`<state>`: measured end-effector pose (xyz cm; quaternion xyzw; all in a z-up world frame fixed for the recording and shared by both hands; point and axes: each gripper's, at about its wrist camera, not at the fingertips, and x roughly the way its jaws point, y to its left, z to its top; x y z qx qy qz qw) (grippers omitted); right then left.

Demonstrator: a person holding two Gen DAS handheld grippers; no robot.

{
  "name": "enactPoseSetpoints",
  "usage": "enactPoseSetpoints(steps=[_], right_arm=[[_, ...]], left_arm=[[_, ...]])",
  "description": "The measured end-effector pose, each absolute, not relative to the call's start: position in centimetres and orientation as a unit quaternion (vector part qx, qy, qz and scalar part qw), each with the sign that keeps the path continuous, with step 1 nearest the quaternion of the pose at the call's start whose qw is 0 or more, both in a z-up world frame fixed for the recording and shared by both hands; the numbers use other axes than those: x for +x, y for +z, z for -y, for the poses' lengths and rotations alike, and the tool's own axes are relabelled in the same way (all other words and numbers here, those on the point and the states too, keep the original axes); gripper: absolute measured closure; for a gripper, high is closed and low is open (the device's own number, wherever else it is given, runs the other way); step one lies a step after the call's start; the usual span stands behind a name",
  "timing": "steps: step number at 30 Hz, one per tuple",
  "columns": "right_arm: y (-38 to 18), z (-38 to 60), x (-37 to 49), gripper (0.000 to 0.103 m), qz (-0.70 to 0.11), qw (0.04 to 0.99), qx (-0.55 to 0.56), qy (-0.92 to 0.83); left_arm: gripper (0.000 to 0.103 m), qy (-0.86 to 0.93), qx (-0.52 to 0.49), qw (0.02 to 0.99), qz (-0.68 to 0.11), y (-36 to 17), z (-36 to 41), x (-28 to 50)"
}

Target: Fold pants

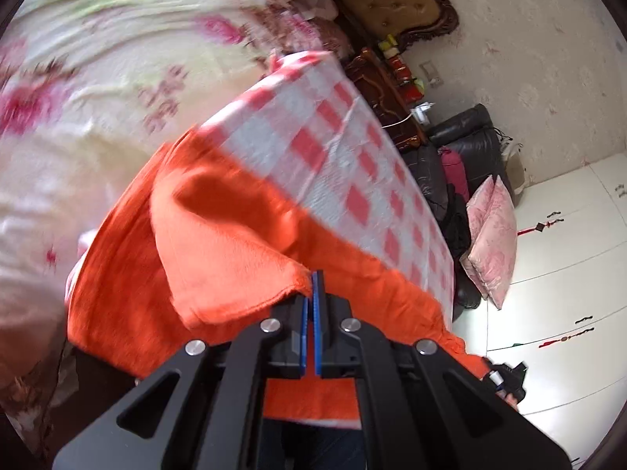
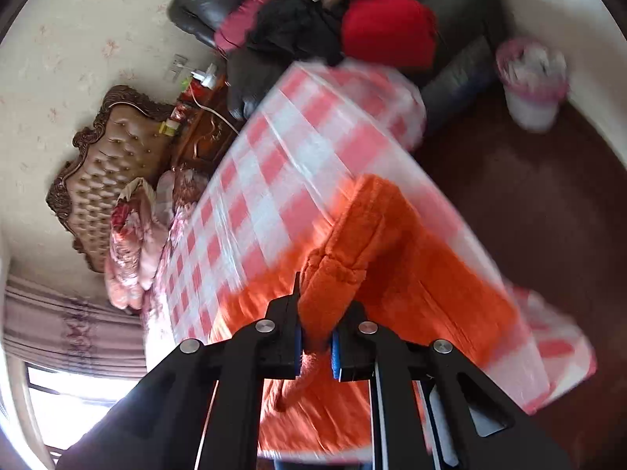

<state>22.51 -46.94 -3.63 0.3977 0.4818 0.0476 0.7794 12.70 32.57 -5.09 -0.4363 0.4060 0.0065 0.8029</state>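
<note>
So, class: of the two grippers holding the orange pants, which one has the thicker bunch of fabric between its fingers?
The right gripper: a thick wad of the orange pants wedges its fingers apart, while the left gripper pinches only a thin edge.

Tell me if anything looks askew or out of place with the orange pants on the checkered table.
Nothing looks damaged or spilled. The orange pants lie unevenly mid-fold on the checkered tablecloth, one thin edge pinched in the left hand-held gripper and a thick bunch in the right hand-held gripper.
</note>
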Motion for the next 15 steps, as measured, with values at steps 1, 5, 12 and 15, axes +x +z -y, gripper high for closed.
enactPoseSetpoints(steps=[1, 5, 12, 15], right_arm=[[-1.9, 46.5, 23.6, 0.091, -0.453, 0.799, 0.390, 0.063], [3.9, 42.8, 28.9, 0.092, -0.360, 0.895, 0.249, 0.081], [-2.2, 42.6, 37.7, 0.092, -0.406, 0.881, 0.233, 0.070], [-5.9, 43.2, 38.9, 0.092, -0.389, 0.887, 0.237, 0.072]], left_arm=[[0.102, 0.007, -0.428, 0.810, -0.400, -3.9, -32.4, 13.7], [0.102, 0.013, -0.395, 0.835, -0.383, 0.6, -32.4, 20.0], [0.102, 0.030, -0.410, 0.807, -0.424, -1.6, -34.0, 29.5], [0.102, 0.034, -0.432, 0.787, -0.439, -4.3, -34.5, 31.1]])
